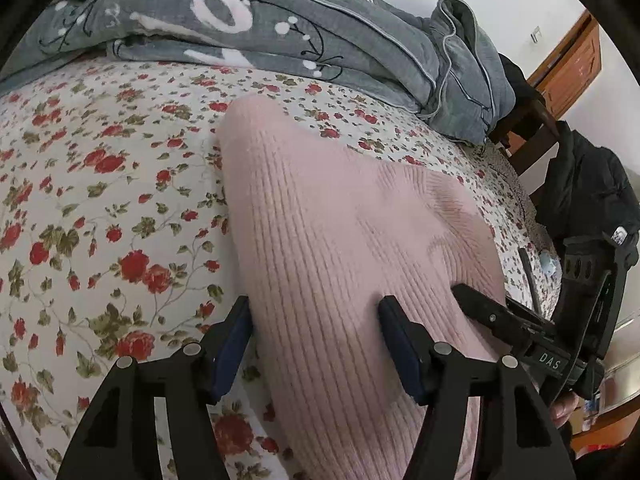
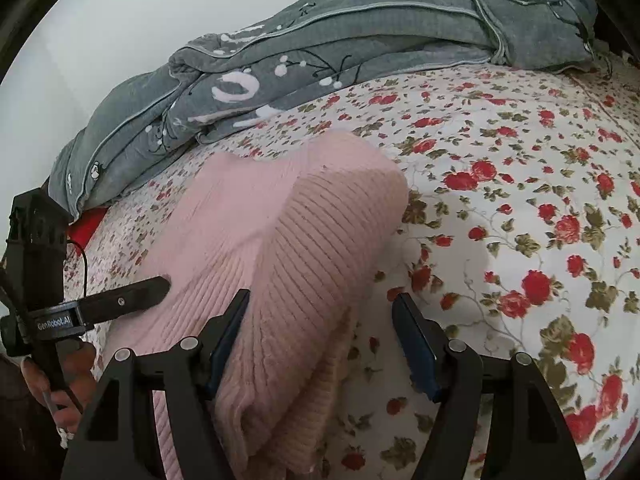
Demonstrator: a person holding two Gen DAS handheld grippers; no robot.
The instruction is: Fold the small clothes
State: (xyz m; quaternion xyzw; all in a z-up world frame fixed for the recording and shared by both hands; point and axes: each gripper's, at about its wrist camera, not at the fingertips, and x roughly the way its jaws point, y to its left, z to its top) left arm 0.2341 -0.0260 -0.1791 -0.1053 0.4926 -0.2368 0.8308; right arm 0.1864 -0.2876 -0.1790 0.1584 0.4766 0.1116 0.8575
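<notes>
A pink ribbed knit garment [image 1: 340, 240] lies folded on the flowered bedsheet [image 1: 100, 200]. My left gripper [image 1: 316, 312] is open, its fingers set either side of the garment's left near edge, low over it. In the right wrist view the same garment [image 2: 288, 232] shows a doubled right edge. My right gripper [image 2: 320, 308] is open and straddles that folded edge near the front. Each gripper shows in the other's view: the right one [image 1: 520, 320] at the garment's right side, the left one [image 2: 120, 300] at its left side.
A grey quilt with white print [image 1: 280, 28] is piled along the far side of the bed [image 2: 360, 40]. A dark jacket [image 1: 588, 192] hangs on a wooden chair beyond the bed's right edge. A red item [image 2: 86, 224] lies at the left edge.
</notes>
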